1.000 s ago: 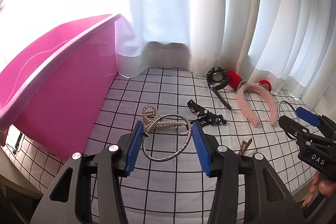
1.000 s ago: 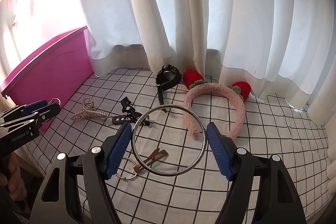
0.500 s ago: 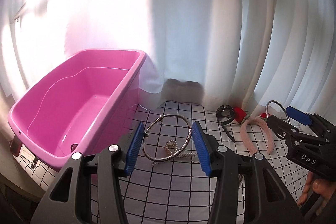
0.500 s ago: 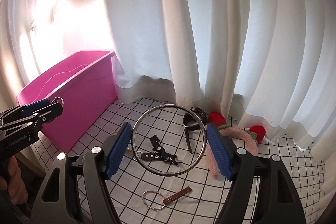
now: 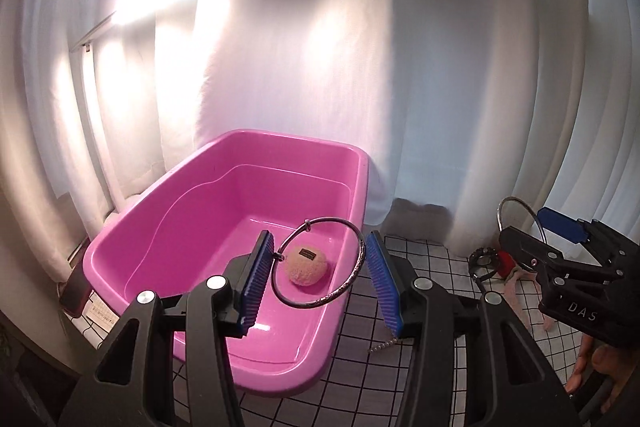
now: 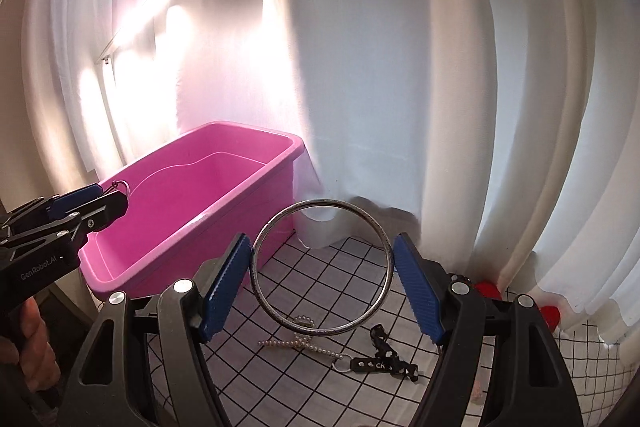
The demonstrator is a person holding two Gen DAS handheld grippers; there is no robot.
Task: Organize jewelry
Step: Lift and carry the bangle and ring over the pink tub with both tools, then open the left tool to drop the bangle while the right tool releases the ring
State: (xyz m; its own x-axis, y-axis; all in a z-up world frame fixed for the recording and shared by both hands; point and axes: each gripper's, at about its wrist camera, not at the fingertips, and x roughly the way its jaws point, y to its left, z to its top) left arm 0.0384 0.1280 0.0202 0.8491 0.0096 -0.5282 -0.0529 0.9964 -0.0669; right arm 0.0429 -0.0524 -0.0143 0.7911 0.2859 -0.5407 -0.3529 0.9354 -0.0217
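Jaws of both grippers clamp bangles: left gripper (image 5: 320, 281) over pink tub (image 5: 362, 187), right gripper (image 6: 322, 283) beside it.

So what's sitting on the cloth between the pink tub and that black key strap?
In the right wrist view, a pearl hair clip lies on the checked cloth between the pink tub and the black key strap.

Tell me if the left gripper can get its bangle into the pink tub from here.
Probably yes: the left gripper holds its bangle over the open pink tub, with only a fuzzy ball lying inside.
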